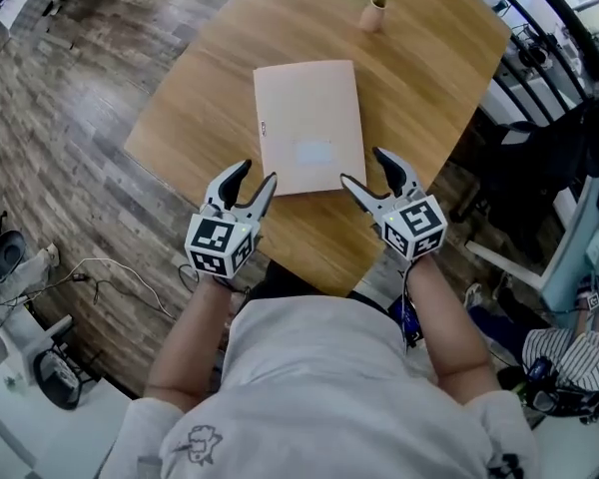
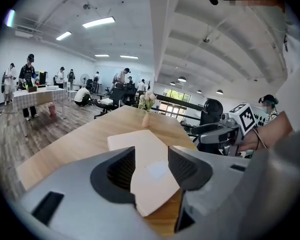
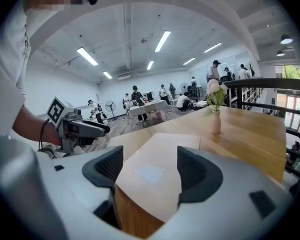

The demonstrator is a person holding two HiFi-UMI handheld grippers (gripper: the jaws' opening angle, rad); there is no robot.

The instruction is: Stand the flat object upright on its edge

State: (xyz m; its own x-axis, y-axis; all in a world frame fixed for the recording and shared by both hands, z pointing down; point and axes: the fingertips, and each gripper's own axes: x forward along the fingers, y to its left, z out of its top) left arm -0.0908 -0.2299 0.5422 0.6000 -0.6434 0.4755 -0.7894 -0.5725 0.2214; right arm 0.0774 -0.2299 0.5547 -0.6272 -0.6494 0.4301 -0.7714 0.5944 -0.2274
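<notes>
A flat pale-pink book-like object point(image 1: 309, 123) lies on the wooden table point(image 1: 419, 78), with a faint rectangular label on its cover. My left gripper point(image 1: 253, 183) hovers open at its near left corner. My right gripper point(image 1: 367, 169) hovers open at its near right corner. In the left gripper view the flat object point(image 2: 150, 166) shows between and beyond the open jaws, and the right gripper point(image 2: 215, 132) appears at the right. In the right gripper view the flat object point(image 3: 160, 174) lies ahead between wide jaws. Neither gripper touches it as far as I can see.
A small vase with flowers point(image 1: 379, 3) stands at the table's far side, also visible as the vase point(image 3: 216, 116) in the right gripper view. Chairs and railing point(image 1: 549, 88) stand right of the table. Cables lie on the wood floor point(image 1: 90, 277) at left.
</notes>
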